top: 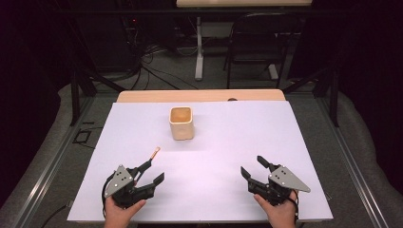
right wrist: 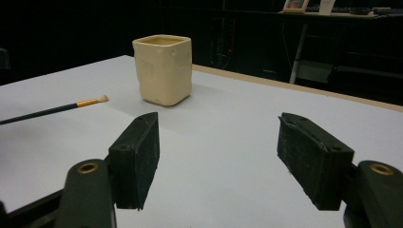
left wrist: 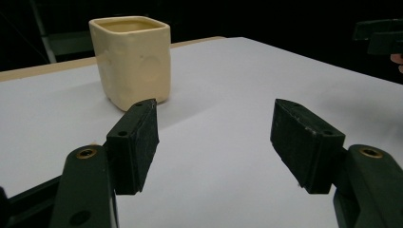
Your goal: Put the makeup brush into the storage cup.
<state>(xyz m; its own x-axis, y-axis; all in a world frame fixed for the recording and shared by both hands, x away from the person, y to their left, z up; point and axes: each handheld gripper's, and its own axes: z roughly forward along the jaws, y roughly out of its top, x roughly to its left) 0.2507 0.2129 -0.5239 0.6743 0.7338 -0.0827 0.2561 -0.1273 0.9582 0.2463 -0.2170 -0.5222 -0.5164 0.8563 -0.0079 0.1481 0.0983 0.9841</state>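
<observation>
The left gripper [top: 152, 172] sits at the near left of the table, and its two black jaws stand wide apart with nothing between them. In the left gripper view its pads [left wrist: 135, 142] hang over bare white paper and touch nothing. A thin brush [top: 153, 156] lies just in front of this gripper, and the dark handle end is hidden behind the upper jaw in the high view, so I cannot tell if the jaw touches it. The brush has a gold band and a pale tip, seen best in the right gripper view [right wrist: 71, 107], where its handle is cut off at the left edge. The right gripper [top: 254, 168] sits at the near right of the table, well apart from the left one, and its jaws are wide too and hold nothing. Each gripper is held by a hand [top: 122, 213] that is cut off at the bottom of the high view. A cream cup [top: 181, 122] with squarish sides stands upright farther back, near the middle of the white sheet [top: 237, 142], well apart from both grippers. The inside bottom of the cup is hard to see. The wooden table edge [top: 199, 96] peeks out behind the sheet. No words or labels can be read on anything
</observation>
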